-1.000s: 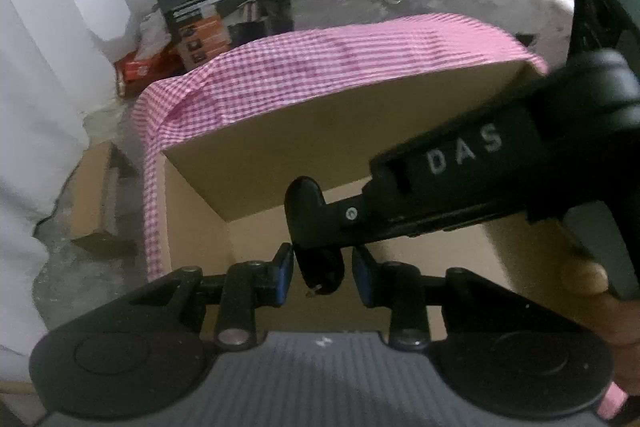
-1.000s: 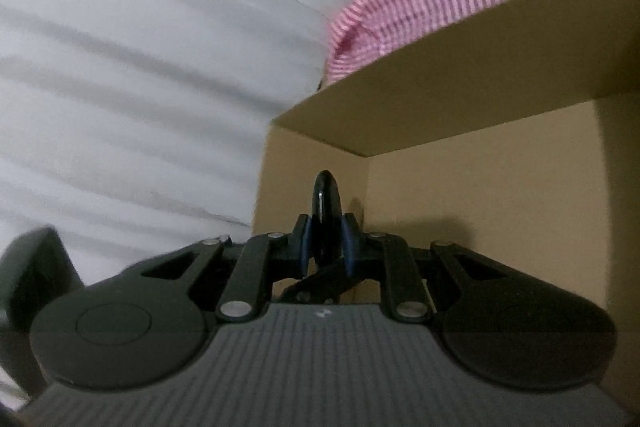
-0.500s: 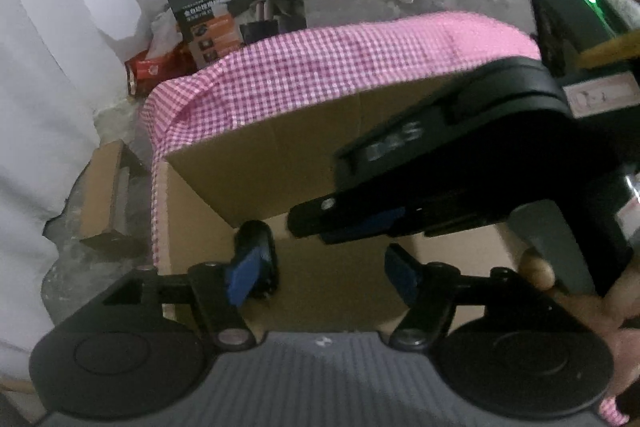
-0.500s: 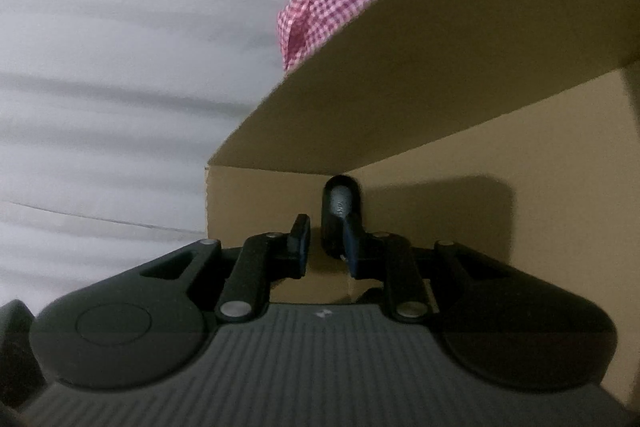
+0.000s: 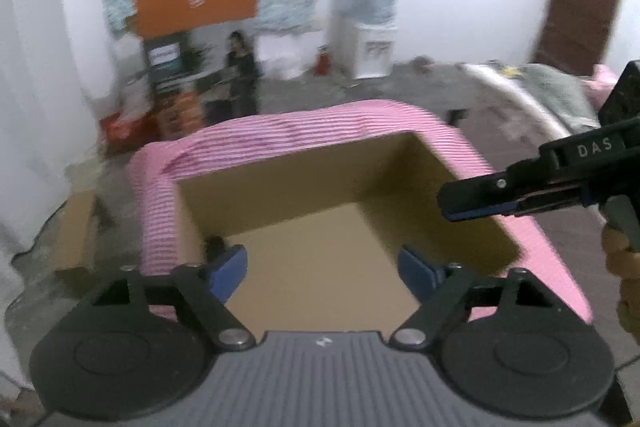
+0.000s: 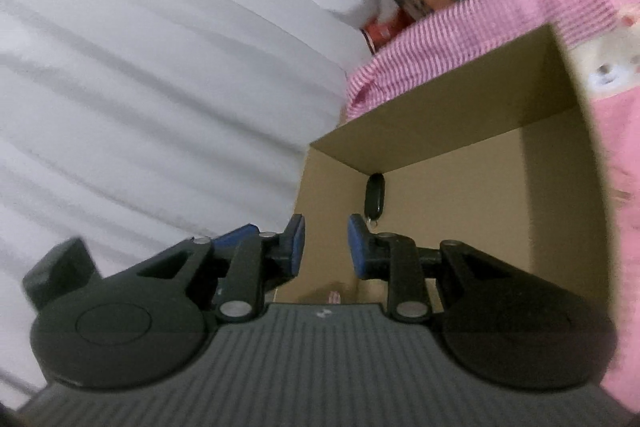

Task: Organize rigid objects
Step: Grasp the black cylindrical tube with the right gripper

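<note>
Left wrist view: the left hand-held gripper [image 5: 322, 267] hangs over the cardboard box [image 5: 304, 167], its jaws just opened wide with nothing between them. A small black object shows at the box's near left corner. The right hand-held gripper [image 5: 450, 207] reaches in from the right.

Right wrist view: its jaws have just parted slightly, holding nothing. The black key fob [image 6: 375, 197] lies in the box's far corner.
</note>
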A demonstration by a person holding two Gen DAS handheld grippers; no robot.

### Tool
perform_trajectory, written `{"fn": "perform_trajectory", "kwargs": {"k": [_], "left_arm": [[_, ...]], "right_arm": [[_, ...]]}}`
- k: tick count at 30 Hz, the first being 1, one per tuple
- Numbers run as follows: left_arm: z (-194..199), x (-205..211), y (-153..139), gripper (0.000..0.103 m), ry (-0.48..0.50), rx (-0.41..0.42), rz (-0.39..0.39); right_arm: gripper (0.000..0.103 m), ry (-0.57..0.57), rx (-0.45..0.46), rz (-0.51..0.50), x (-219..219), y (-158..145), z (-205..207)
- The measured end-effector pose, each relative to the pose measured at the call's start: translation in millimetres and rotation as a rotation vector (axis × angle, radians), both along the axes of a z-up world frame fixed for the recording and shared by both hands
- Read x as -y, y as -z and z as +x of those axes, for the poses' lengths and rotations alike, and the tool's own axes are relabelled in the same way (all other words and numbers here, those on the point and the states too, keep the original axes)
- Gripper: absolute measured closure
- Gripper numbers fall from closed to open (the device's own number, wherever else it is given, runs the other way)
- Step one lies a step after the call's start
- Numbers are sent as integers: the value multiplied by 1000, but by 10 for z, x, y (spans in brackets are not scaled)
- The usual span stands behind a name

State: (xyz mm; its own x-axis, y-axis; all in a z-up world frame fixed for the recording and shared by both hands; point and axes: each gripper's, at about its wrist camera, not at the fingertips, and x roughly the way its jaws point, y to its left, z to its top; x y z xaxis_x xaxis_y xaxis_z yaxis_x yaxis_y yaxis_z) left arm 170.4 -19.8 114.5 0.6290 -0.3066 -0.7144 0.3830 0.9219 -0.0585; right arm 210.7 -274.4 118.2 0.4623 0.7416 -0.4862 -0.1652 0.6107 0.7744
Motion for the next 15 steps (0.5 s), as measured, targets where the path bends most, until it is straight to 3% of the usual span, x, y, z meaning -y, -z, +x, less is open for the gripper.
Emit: {"fn": "perform_trajectory", "kwargs": {"k": [4, 8, 10, 13, 15], "left_arm": [[-442, 249, 105, 16, 94, -35, -40], [-756, 603, 355, 17, 173, -58, -58], [-829, 822, 551, 17, 211, -71, -28], [-834, 1084, 858, 25, 243, -106, 24], [-827, 1249, 1032, 38, 255, -123, 71]], "right_arm": [[77, 37, 43, -38, 367, 2, -632], [76, 107, 13, -111, 514, 369, -1018], [76, 132, -14, -157, 458, 631, -1136], [75, 151, -53, -249, 329, 1006, -1221], [75, 142, -67, -283, 301, 1113, -1232]]}}
